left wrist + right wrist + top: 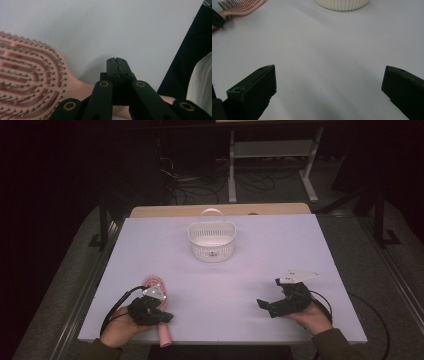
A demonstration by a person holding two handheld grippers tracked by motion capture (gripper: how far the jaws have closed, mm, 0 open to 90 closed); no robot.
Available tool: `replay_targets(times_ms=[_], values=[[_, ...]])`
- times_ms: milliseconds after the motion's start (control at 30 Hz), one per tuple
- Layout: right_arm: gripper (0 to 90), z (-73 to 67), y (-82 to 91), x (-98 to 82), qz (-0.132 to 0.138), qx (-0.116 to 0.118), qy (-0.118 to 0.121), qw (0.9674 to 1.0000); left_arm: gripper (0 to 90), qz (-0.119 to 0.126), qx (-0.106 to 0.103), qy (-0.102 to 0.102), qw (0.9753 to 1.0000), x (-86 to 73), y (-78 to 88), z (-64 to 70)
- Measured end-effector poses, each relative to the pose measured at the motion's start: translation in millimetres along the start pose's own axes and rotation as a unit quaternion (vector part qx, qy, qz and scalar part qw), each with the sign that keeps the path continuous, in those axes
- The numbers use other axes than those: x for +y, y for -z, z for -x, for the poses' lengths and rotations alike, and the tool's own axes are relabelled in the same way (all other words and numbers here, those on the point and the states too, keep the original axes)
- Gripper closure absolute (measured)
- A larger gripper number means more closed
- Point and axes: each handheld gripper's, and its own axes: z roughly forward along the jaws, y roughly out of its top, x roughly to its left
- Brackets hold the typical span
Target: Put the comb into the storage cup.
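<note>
A pink hairbrush (154, 282) lies bristles up near the table's front left corner, its handle (164, 335) reaching the front edge. My left gripper (166, 318) hovers over the handle just behind the brush head. In the left gripper view its jaws (117, 60) are pressed together with nothing between them, and the brush (27, 75) passes underneath to the left. My right gripper (268, 292) rests at the front right, turned toward the table's middle. Its jaws (329, 71) stand wide open over bare table. The brush (242, 6) shows far off at the top left of the right gripper view.
A white slotted basket (211, 240) with a hoop handle stands upright at the back centre of the white table (280, 250); its ribbed base (342, 3) shows in the right gripper view. Dark floor, cables and a metal frame lie beyond the table.
</note>
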Motion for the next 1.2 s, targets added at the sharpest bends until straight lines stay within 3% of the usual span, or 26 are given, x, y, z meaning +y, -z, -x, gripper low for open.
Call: replay_targets(times_ms=[667,933,1200], values=[[0.0,-0.3,-0.6,0.7,0.001,-0.001,-0.003,1.0,90.0,-0.02,0.051,0.023,0.9983,-24.5,17.7,-9.8],[0.0,-0.1,-1.3,1.0,0.001,0.0,-0.003,1.0,90.0,-0.031,0.087,0.03,0.9953,-30.1,25.2,-18.3],[0.0,-0.2,-1.6,1.1,0.0,0.0,-0.004,1.0,90.0,-0.037,0.108,0.037,0.9927,-32.6,30.1,-28.4]])
